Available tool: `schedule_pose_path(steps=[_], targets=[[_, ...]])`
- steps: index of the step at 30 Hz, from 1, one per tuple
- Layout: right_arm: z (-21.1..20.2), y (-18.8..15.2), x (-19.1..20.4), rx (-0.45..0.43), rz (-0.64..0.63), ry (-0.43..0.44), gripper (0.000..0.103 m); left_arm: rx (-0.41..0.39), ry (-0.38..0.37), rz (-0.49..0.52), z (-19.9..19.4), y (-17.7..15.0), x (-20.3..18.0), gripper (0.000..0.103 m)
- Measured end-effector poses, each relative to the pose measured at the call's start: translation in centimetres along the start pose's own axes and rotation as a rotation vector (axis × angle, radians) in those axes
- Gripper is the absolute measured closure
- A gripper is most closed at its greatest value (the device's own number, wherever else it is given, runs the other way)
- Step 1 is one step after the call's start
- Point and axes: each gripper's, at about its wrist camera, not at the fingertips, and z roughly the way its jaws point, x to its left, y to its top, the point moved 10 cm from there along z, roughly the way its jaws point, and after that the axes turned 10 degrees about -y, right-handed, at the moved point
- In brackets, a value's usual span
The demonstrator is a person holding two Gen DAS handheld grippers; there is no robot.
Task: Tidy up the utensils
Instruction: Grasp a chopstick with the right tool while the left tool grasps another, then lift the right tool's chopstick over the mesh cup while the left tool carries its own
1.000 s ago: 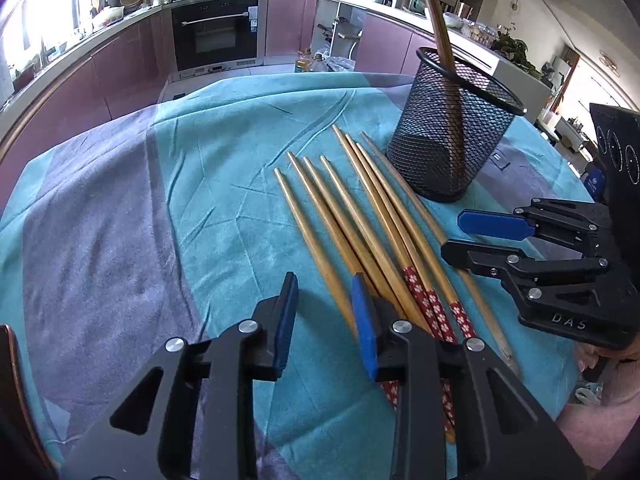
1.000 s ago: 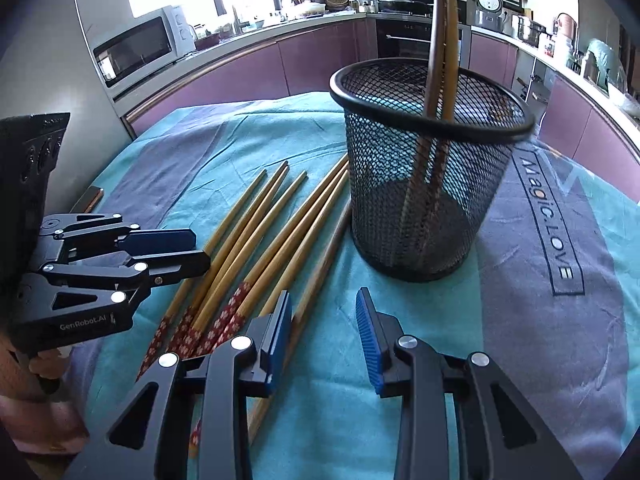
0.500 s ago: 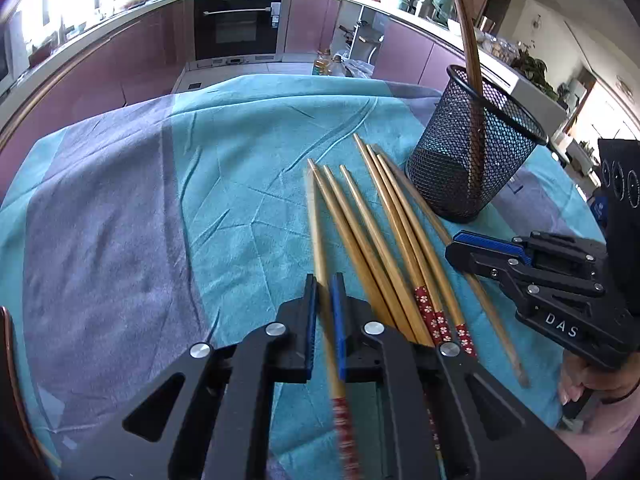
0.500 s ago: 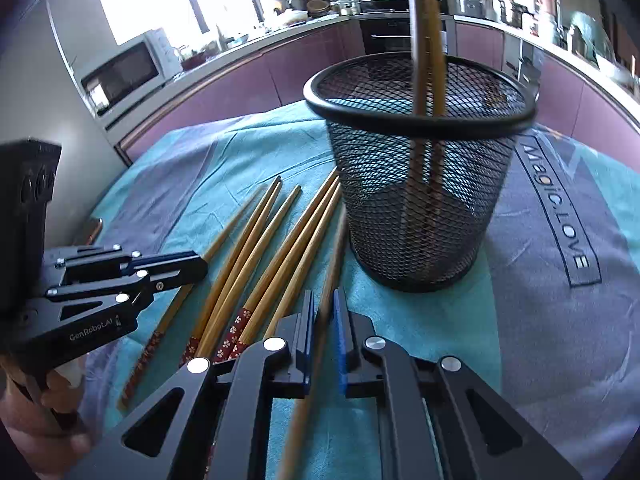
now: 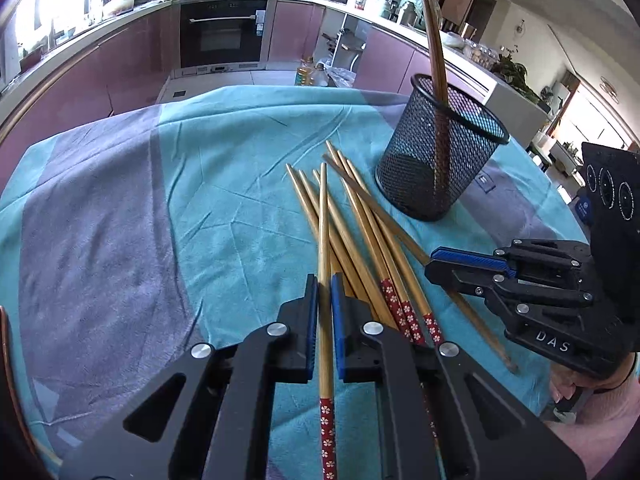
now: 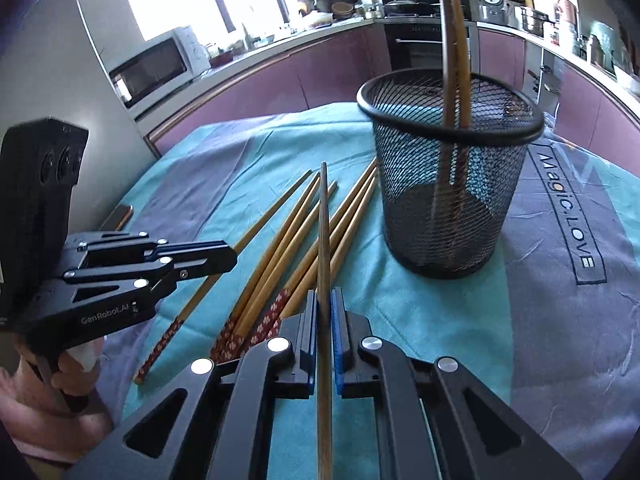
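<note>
- Chopsticks lie in a loose fan on the teal and grey cloth, their points toward the black mesh cup and their red flowered ends toward the camera.
- The left gripper has its blue pads pressed together on 1 bamboo chopstick, which runs straight up the middle of the left wrist view; its flowered end shows below the jaws and its point reaches out over the others.
- That held stick crosses above several of the ones lying on the cloth.
- The right gripper pinches a darker brown chopstick in the same way, the stick passing between its pads and tapering to a point ahead of them.
- In the left wrist view the right gripper sits just right of the fan, below the cup, with a brown stick passing under its fingers.
- In the right wrist view the left gripper appears at the left edge, a hand wrapped round its handle.
- The mesh cup stands upright on the cloth, just beyond the tips of the fan, and holds 2 dark chopsticks leaning together above its rim.
- Kitchen counters, an oven and a microwave line the background.
</note>
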Motion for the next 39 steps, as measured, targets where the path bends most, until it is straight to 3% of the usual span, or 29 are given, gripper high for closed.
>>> schedule_pose_path(steps=[18,24,39], targets=[[1.9,1.0,-0.8,0.024,-0.014,-0.031,0.092,0.05,-0.009,0.003,1.9,-0.5,0.7,0.092],[1.1,1.2,-0.8,0.002,-0.009,-0.017,0.097,0.046,-0.003,-0.013,1.8,-0.3,0.8,0.095],[-5.9,3.6,-0.9,-0.161,-0.002,0.056,0.097,-0.1,-0.119,0.062,-5.2,2.5,-2.9,0.095]])
